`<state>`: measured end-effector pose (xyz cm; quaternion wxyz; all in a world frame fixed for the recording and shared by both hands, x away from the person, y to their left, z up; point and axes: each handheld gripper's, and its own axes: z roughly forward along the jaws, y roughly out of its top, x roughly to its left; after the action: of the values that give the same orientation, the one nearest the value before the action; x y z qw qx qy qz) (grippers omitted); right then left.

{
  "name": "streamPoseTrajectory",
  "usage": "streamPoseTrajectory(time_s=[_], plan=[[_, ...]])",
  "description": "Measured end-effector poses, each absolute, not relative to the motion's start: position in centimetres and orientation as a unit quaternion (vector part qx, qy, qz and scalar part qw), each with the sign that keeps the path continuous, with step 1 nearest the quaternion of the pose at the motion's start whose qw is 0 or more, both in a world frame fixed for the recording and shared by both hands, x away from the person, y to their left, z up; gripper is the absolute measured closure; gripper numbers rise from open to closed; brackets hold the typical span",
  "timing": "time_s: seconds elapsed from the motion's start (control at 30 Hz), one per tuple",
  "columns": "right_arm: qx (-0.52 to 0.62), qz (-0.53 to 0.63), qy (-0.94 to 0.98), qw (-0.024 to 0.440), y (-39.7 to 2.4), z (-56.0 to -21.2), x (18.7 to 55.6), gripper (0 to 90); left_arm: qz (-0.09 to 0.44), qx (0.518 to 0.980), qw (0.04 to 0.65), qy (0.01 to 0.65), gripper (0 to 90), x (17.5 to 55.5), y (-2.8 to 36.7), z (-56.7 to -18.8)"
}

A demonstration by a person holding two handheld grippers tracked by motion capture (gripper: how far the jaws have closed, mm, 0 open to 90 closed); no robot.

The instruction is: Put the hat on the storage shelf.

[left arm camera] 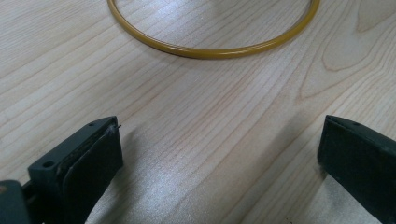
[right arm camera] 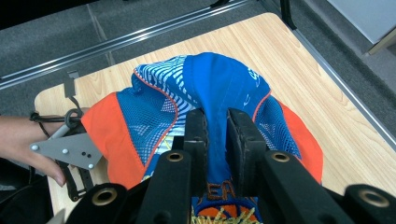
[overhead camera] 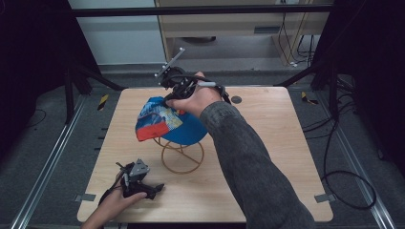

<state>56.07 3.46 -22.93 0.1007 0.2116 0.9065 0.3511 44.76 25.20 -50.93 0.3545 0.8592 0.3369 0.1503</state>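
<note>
The cap (overhead camera: pixel 165 121) is blue, with orange patches and stripy white mesh. It sits on top of a yellow wire stand (overhead camera: pixel 181 155) in the middle of the table (overhead camera: pixel 267 157). A cap like this is soft and light. It folds and slides easily, so it will sag if you lift it by one spot. The mesh could snag, but it will not break. A good place to take hold is the blue cloth strip over the top, or the stiffer brim.

From above, the cap's long way seems to run from the far middle of the table toward the near left. The orange end hangs low on the near left. I cannot be sure if that end is the brim, because the cloth is crumpled.

The right claw (right arm camera: pixel 217 135) is narrow. Its two pads have a fold of the blue strip between them, at the far side of the cap.

The left claw (left arm camera: pixel 219 154) is wide, with nothing in it. It rests on the table near the stand's ring.
</note>
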Motion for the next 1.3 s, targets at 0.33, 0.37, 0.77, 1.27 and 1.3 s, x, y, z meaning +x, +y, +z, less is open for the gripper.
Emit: streamPoseTrajectory(time_s=[0.33,0.37,0.77,1.27,1.3], plan=[[0.217,0.354,0.904,0.102,3.4,-22.8,55.9,64.2,0.150,0.859,0.354,0.337,0.0,44.8,25.2,-50.9],[0.218,0.354,0.904,0.102,3.4,-22.8,55.9,62.9,0.150,0.859,0.354,0.337,0.0,44.8,25.2,-50.9],[0.218,0.366,0.899,0.107,3.2,-22.3,55.2,52.1,0.150,0.859,0.355,0.338,0.0,44.7,25.2,-50.9],[0.231,0.366,0.892,0.129,2.1,-21.8,54.5,16.6,0.150,0.859,0.355,0.338,0.0,44.7,25.2,-50.9],[0.232,0.366,0.892,0.128,2.1,-21.9,54.5,15.6,0.150,0.859,0.355,0.338,0.0,44.7,25.2,-50.9]])
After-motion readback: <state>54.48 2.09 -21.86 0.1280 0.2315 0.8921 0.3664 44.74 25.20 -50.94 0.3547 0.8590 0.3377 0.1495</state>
